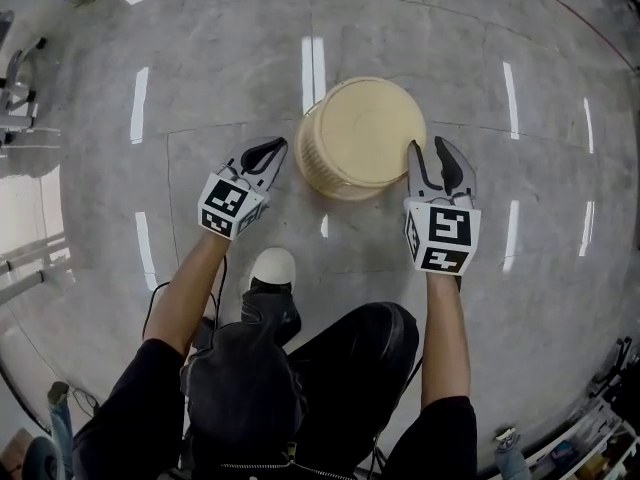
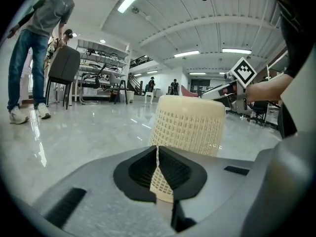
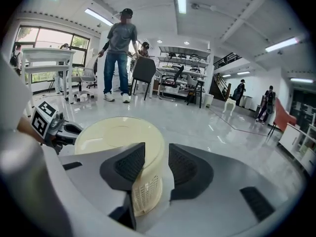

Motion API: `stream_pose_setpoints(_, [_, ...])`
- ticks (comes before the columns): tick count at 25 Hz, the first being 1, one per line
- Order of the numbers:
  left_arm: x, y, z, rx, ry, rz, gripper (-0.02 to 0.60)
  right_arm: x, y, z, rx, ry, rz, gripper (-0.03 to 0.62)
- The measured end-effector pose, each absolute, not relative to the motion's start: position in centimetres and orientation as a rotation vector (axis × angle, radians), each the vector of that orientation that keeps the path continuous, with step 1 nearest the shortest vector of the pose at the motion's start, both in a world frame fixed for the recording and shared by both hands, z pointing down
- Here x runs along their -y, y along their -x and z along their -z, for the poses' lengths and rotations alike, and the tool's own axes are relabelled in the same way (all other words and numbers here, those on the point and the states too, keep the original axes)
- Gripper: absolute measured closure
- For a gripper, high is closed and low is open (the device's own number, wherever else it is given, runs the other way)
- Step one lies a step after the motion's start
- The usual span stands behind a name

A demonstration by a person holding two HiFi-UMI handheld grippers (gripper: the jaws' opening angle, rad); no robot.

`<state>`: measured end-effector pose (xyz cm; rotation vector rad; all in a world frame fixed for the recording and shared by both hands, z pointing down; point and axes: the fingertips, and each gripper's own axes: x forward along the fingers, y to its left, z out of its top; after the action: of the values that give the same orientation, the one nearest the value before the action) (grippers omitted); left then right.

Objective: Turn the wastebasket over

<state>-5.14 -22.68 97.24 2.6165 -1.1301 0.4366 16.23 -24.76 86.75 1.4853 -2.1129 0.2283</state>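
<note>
A cream lattice wastebasket stands upside down on the glossy grey floor, its solid base facing up. My left gripper is shut and empty, just left of the basket's wall; in the left gripper view the basket rises right behind the closed jaws. My right gripper is open at the basket's right side. In the right gripper view the basket's upper edge and lattice wall show in the gap of the right gripper, and the pads do not press on it.
The white toe of my shoe rests on the floor just behind the basket. A standing person and a dark chair are farther off, with shelves and tables behind them. A red cable lies at the far right.
</note>
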Motion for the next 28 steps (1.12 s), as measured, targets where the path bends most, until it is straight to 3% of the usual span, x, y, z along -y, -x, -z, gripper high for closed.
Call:
stream_pose_setpoints(9, [21.4,4.2,-101.4,1.111,-2.557,-0.407,0.563,25.1,-18.0,-87.1,2.111,-1.512,-0.207,0.461])
stream_pose_setpoints(13, [21.0,3.8,-104.0,1.064,-2.489,-0.412,0.477,25.1,-18.6,-87.2,2.09,-1.533,-0.195,0.461])
stream_pose_setpoints(16, [20.7,3.1,-105.7,1.035,-2.423,-0.382,0.448,25.1,-19.5,-87.1,2.067,-1.543,-0.202,0.461])
stream_pose_setpoints(28, [16.9,-1.7,-110.1,0.885,-2.388,-0.414,0.442,24.7,-24.8,-86.5,1.939,-1.637,-0.162,0.498])
